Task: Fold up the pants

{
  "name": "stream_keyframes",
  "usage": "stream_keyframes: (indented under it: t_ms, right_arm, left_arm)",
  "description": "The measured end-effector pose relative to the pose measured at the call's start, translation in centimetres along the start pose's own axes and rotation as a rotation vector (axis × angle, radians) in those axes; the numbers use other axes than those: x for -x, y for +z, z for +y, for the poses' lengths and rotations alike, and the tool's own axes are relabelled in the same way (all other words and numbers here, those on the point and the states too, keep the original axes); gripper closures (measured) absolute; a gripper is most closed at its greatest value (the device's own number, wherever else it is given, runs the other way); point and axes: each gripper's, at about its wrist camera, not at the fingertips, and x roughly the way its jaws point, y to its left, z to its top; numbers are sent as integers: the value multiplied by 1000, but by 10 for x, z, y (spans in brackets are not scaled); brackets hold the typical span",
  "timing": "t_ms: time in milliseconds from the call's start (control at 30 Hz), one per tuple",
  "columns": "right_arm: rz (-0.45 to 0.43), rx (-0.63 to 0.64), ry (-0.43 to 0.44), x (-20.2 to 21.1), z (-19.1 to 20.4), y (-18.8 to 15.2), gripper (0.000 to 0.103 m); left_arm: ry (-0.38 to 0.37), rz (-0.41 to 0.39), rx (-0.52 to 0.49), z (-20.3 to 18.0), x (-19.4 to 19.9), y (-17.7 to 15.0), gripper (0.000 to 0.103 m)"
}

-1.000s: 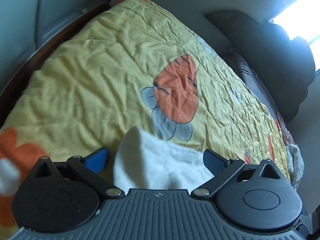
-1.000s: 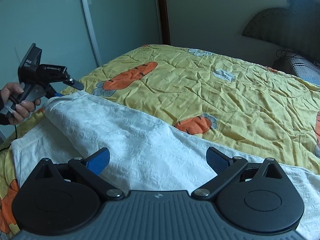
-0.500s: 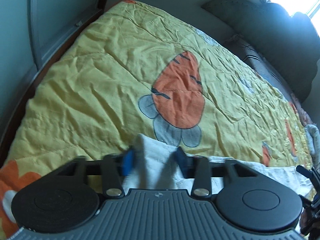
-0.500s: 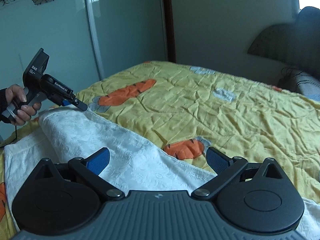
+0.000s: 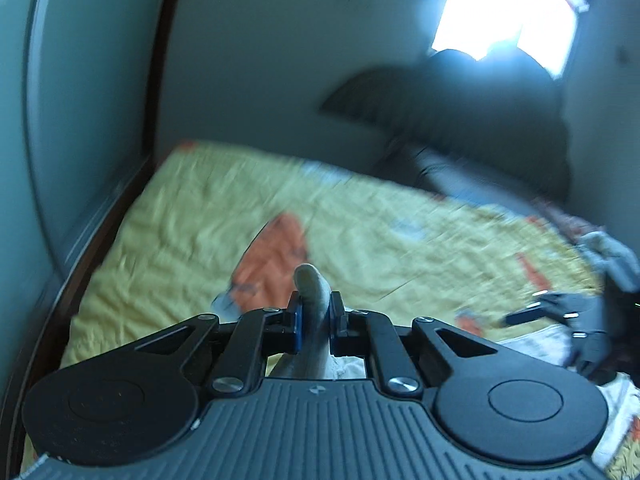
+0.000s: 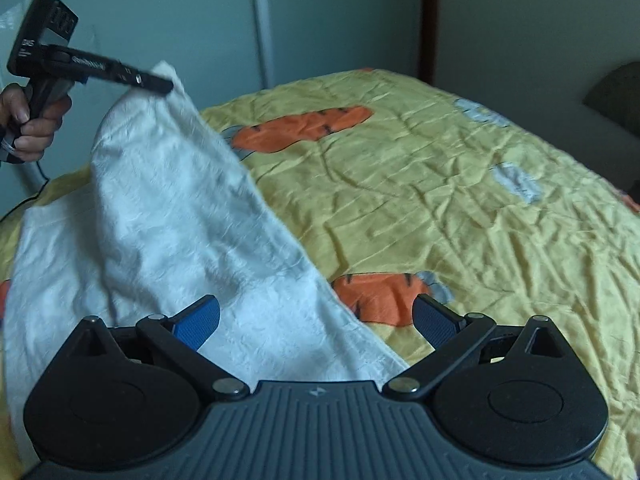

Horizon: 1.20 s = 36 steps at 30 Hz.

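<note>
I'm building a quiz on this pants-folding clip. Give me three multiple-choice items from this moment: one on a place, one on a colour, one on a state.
1. Where is the left gripper holding the pants?
A. at a raised corner
B. at the flat middle
C. nowhere

2. What colour are the pants?
A. black
B. white
C. red

3. How do the right gripper's jaws stand?
A. shut on cloth
B. shut on nothing
C. open

Answers:
1 A: a corner is lifted off the quilt, pinched in the closing jaws.
2 B: the cloth is plainly white against the yellow quilt.
3 C: its blue pads stand wide apart above the cloth.
</note>
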Motion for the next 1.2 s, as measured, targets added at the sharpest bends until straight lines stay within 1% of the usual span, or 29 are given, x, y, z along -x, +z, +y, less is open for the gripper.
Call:
stream_keyframes:
  t_ms: [67,133,267,333,400,433,467,500,533,567,600,700,767,867,900,1000,1033,1067,1100,1133,1167,1200]
  right_arm:
    - [9,-19,61,-2,-6,2,0]
    - [6,-39,102,-3,-10,4,0]
    - [21,-42,129,-13,-16,12,0]
    - [41,-47,136,-20,-19,16,1]
    - [63,-52,145,-25,-21,18,1]
    - [67,-52,150,-27,-21,19,13]
    - [78,-54,159,-29,-22,20,45]
    - [91,-60,167,-31,-23,21,59]
    - [97,-75,175,-32,-25,20,76]
    - [104,-83,184,-32,-25,20,88]
    - [109,-82,193,-32,-24,20,89]
    - [94,-56,153,-24,-14,21,91]
    - [66,-41,129,-11,-8,23,93]
    - [10,-14,104,18,7,25,94]
    - [-10,-7,109,29,15,24,94]
    - [-44,19,129,61,47,14,94]
    - [-41,34,139,69,60,8,94]
    - [-37,45,146,74,71,2,94]
    - [-29,52,155,79,85,-6,94]
    - [-20,56,163,81,97,-14,94]
    - [-13,60,165,81,107,-22,94]
    - [-1,63,163,78,115,-30,94]
  left_arm:
    - [-34,-55,-30,-14,19,0,91]
    - [-46,-96,-58,-25,34,-4,91]
    - [-95,-164,-103,-40,59,-18,91]
    - [-116,-186,-100,-40,67,-25,91]
    - [-113,-199,-84,-38,72,-32,91]
    - [-112,-200,-74,-36,73,-34,91]
    - [-112,-200,-63,-32,73,-36,91]
    - [-110,-198,-53,-30,75,-38,91]
    - [-110,-193,-43,-28,75,-40,91]
    - [-107,-192,-36,-27,75,-41,91]
    - [-103,-192,-30,-25,75,-42,91]
    - [-101,-192,1,-20,75,-43,91]
    - [-95,-190,35,-14,76,-43,91]
    - [-82,-178,87,-6,79,-44,90]
    - [-77,-179,100,-5,82,-45,88]
    - [-74,-185,114,-4,98,-55,85]
    - [-76,-184,122,-4,104,-60,83]
    - [-83,-179,129,-5,110,-66,76]
    - [-81,-172,137,-5,116,-72,72]
    - [-73,-156,147,-5,120,-79,57]
    - [-65,-123,168,-3,123,-86,45]
    - [-50,-88,201,-1,124,-95,28]
